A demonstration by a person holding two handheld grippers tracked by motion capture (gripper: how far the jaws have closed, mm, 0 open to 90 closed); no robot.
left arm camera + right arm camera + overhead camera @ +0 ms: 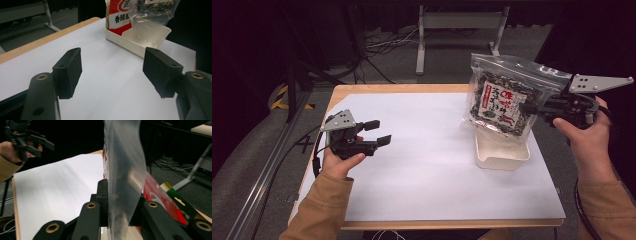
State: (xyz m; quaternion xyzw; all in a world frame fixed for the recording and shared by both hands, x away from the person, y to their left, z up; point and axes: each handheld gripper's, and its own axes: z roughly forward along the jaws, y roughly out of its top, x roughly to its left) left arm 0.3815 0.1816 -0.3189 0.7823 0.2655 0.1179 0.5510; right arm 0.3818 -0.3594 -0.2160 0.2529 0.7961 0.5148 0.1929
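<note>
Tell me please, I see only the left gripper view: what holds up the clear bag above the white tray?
Observer: The right gripper is shut on the bag's side edge.
Operator: What is inside the bag higher up?
Observer: Dark mixed pieces fill its upper half.
Operator: Where does the left gripper stand?
Observer: At the left side of the white sheet, open and empty; the tray is at the right side.
</note>
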